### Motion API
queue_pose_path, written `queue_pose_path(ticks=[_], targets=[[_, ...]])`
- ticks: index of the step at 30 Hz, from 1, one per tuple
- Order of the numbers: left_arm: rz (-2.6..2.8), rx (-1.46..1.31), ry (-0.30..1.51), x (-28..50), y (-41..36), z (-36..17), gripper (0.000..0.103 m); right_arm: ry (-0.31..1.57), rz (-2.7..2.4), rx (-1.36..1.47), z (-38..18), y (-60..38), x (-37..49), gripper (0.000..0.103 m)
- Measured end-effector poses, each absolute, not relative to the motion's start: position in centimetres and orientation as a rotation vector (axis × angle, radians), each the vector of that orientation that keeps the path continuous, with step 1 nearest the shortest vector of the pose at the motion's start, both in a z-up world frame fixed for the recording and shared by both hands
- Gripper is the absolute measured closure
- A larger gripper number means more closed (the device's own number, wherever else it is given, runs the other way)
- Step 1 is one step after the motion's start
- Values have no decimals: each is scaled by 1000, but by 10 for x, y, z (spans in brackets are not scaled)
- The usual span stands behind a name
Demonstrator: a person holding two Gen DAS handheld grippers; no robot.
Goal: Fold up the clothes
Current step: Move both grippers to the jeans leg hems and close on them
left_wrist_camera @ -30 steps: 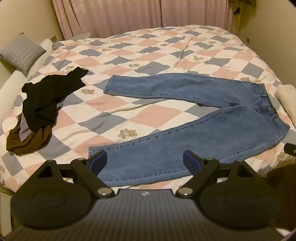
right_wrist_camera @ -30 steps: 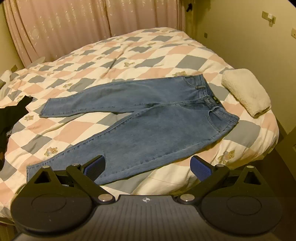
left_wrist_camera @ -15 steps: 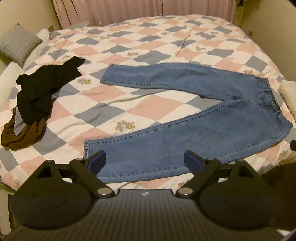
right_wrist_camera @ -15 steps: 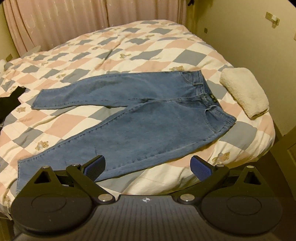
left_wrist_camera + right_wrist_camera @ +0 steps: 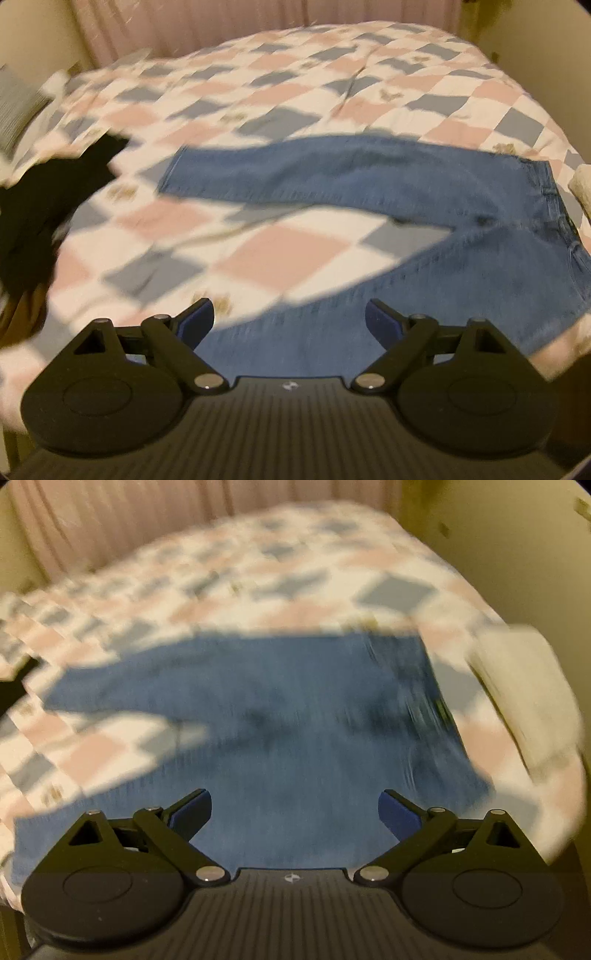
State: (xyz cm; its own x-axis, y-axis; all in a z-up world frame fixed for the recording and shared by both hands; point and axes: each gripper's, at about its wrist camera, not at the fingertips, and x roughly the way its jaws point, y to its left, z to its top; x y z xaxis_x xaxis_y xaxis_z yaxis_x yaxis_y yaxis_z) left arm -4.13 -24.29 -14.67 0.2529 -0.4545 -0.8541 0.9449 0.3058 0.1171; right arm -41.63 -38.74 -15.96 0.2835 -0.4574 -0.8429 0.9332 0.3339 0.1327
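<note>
Lying flat on the checked quilt point(image 5: 280, 254), the jeans point(image 5: 369, 177) have legs spread apart. Left gripper point(image 5: 290, 321) and right gripper point(image 5: 293, 808) hang above them, fingers wide open, holding nothing.

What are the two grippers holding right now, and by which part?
Nothing. The left gripper and right gripper are both open above the jeans.

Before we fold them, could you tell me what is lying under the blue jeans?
The jeans lie flat and spread on the checked quilt, which shows between and around the legs. Whatever sits directly beneath the denim is covered.
</note>
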Motion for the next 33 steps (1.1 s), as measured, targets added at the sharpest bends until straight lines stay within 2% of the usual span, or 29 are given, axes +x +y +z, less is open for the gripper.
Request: queue_pose_path(ticks=[2,7,9,10,11,20,25,29,30,32,33], targets=[[-1122,764,772,-33,-283,-162,16,766,-984,697,-171,-432,-428,4],[-1256,905,659,-10,-387,-209,24,795,-788,641,-214,-545,-433,4],[-1319,955,641,-3,-430,-227,41,848,-689,620,-234,-593,-422,20],[-1354,980,623,2,-449,-234,43,868,-653,611,-243,-613,-414,22],[-1388,1006,600,7,-468,-241,43,884,-620,602,-252,-632,-406,26],[-1551,1243,431,72,-596,-321,43,963,-419,478,-318,-745,-342,27],[-1649,1366,501,112,-635,-373,46,974,-352,515,-346,-779,-336,27],[-1729,1376,623,136,-659,-397,31,956,-285,539,-360,-794,-333,27],[-1741,1364,673,141,-663,-401,30,957,-267,538,-363,-797,-332,27],[-1769,1340,742,149,-668,-410,34,963,-245,544,-367,-803,-329,27],[-1782,1336,744,149,-668,-413,42,964,-235,553,-369,-806,-328,26]])
